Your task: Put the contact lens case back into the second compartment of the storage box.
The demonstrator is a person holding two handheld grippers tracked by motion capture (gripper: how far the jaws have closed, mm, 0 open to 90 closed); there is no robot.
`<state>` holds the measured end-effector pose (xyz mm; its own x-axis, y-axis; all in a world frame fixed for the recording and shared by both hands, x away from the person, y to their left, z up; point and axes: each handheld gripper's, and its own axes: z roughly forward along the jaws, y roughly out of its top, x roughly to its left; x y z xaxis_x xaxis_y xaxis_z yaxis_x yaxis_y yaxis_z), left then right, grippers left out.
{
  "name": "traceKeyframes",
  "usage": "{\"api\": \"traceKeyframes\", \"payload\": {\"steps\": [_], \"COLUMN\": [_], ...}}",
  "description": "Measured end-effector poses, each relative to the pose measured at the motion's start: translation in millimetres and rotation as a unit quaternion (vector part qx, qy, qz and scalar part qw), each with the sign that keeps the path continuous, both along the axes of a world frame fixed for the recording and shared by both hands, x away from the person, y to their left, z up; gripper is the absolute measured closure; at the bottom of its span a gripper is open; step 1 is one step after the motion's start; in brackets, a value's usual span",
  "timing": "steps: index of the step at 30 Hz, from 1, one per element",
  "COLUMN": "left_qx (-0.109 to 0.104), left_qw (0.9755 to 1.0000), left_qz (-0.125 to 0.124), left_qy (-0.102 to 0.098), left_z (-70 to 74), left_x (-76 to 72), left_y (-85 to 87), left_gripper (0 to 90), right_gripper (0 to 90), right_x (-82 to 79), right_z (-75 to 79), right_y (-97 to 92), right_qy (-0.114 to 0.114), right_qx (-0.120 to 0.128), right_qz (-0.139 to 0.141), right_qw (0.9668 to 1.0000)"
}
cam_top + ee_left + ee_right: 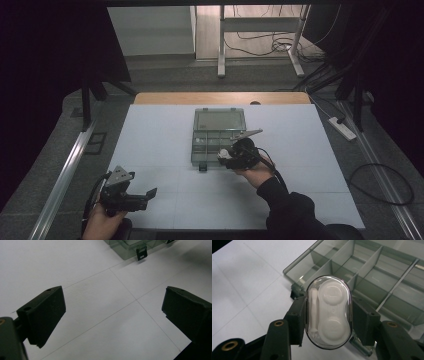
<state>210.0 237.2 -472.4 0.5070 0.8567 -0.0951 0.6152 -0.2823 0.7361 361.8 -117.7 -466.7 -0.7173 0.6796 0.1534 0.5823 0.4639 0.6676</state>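
Overhead, the right gripper (pixel 226 156) holds something small and pale over the near edge of the smoky compartment box (pixel 218 131), too tiny to identify there; the left gripper (pixel 142 196) hovers near the table's (pixel 160 135) front corner. Along the left gripper (pixel 113 312), jaws gape wide over bare white surface, the box (pixel 130 246) cut off at top. Along the right gripper (pixel 327 315), jaws pinch a clear oval case (pixel 328 312) with white contents, just above the box (pixel 372 272) dividers.

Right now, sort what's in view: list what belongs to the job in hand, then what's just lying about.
In the job:
- right tongs, shut on the clear oval contact lens case
- open smoky-grey plastic compartment box

Lying about:
- left tongs, open, idle over the white table
- white power strip on the floor
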Motion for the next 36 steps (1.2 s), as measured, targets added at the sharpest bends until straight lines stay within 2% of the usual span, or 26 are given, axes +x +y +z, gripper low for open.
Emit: {"api": "traceKeyframes", "payload": {"steps": [3,4,9,19,36], "left_qx": [0.0,0.0,0.001,0.001,0.001], "left_qw": [1.0,1.0,1.0,1.0,1.0], "left_qz": [0.0,0.0,-0.001,-0.001,-0.003], "left_qy": [0.0,0.0,-0.001,-0.001,-0.001], "left_z": [0.0,0.0,0.0,0.0,0.0], "left_x": [0.1,0.2,0.4,0.5,0.6], "left_y": [0.0,0.1,0.2,0.3,0.2], "left_gripper": [5.1,5.1,5.1,5.1,5.1], "right_gripper": [48.9,48.9,48.9,48.9,48.9], "right_x": [2.8,6.3,14.5,29.0,54.3], "right_z": [-0.3,-0.7,-1.4,-3.3,-11.6], "right_y": [2.5,5.5,12.7,24.1,41.4], "right_qy": [0.002,0.002,0.0,0.005,0.02], "right_qx": [0.004,0.009,0.008,0.016,0.034], "right_qz": [-0.008,-0.019,-0.037,-0.064,-0.125], "right_qw": [1.0,0.9998,0.9993,0.9978,0.9913]}}
